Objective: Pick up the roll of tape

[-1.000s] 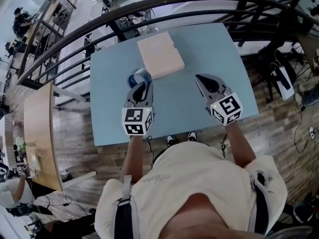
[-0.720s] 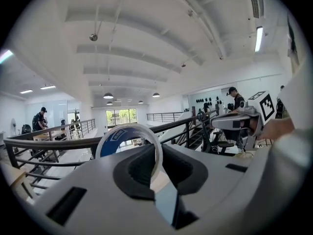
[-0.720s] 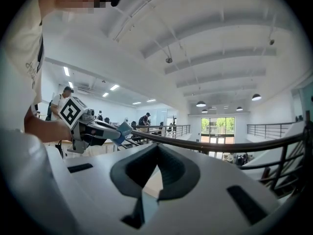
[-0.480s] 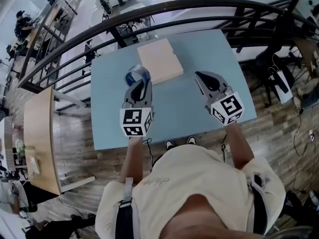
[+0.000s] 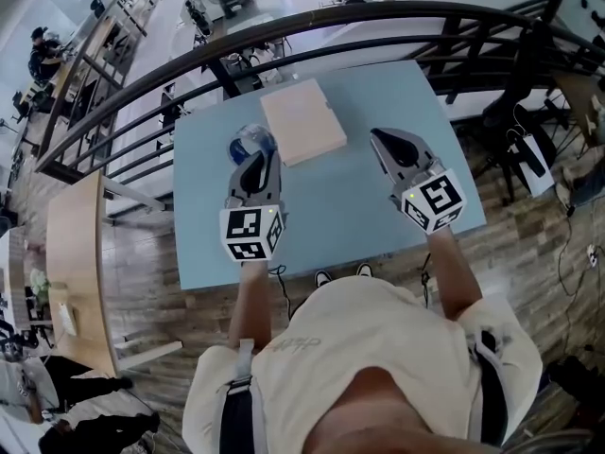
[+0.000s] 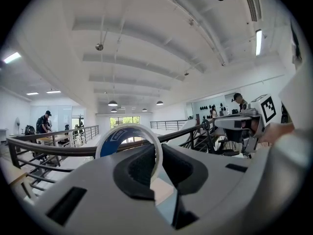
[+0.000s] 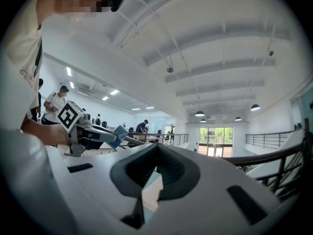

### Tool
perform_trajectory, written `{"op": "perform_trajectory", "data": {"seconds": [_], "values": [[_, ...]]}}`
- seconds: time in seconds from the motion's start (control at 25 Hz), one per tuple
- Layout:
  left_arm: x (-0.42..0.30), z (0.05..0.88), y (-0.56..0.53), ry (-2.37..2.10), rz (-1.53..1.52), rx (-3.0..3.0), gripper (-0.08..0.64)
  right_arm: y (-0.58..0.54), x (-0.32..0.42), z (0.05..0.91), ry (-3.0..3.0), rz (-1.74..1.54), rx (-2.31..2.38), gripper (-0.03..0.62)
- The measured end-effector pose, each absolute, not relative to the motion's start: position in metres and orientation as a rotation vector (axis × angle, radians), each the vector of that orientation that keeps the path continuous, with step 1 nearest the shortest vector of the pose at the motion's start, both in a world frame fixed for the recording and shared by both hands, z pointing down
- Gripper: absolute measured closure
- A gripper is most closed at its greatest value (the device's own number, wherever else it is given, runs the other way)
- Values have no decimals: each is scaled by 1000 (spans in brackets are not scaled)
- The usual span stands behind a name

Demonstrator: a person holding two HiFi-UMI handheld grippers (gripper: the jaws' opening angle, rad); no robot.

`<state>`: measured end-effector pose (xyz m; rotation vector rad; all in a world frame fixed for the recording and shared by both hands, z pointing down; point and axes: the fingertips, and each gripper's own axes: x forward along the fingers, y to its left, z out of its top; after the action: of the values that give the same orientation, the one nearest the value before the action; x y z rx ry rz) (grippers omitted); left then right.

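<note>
The roll of tape (image 5: 248, 142), white with a blue core, hangs above the light blue table (image 5: 340, 206), and my left gripper (image 5: 253, 157) is shut on its rim. In the left gripper view the roll (image 6: 126, 137) stands upright with its wall pinched between the dark pads (image 6: 134, 173). My right gripper (image 5: 380, 140) is held over the table's right half, its jaws closed together with nothing in them. In the right gripper view the jaws meet at the tips of the right gripper (image 7: 156, 150), and off to the left shows the left gripper (image 7: 100, 133) carrying the tape (image 7: 119, 129).
A flat beige box (image 5: 302, 121) lies at the table's far edge, just right of the tape. A curved dark railing (image 5: 312, 22) runs behind the table. A wooden bench (image 5: 80, 253) stands to the left, and cables and gear (image 5: 529, 149) lie on the floor at right.
Both grippers have risen together. The tape roll has come up off the table with the left gripper and shifted slightly left in the head view.
</note>
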<state>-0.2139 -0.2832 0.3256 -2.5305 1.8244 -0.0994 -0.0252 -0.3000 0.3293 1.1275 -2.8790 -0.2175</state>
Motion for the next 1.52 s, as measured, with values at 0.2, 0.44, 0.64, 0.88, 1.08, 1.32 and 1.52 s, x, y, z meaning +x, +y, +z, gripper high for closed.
{"op": "perform_trajectory", "data": {"seconds": [0.2, 0.44, 0.64, 0.88, 1.08, 1.32, 1.52], "values": [[-220, 317, -282, 1825, -74, -2519, 503, -298, -28, 323, -2882, -239, 1118, 586], [-226, 308, -280, 1831, -55, -2498, 503, -294, -27, 318, -2881, -248, 1132, 586], [-223, 304, -274, 1818, -50, -2500, 503, -289, -26, 322, -2877, -228, 1123, 587], [-219, 305, -272, 1811, -50, -2502, 503, -286, -27, 326, -2871, -232, 1110, 588], [-220, 313, -269, 1826, -61, -2516, 503, -285, -26, 329, -2866, -227, 1108, 588], [-217, 312, -267, 1818, 36, -2590, 503, -282, -28, 334, -2861, -218, 1081, 588], [-219, 311, -265, 1811, 54, -2601, 503, -280, -30, 334, -2857, -211, 1091, 588]]}}
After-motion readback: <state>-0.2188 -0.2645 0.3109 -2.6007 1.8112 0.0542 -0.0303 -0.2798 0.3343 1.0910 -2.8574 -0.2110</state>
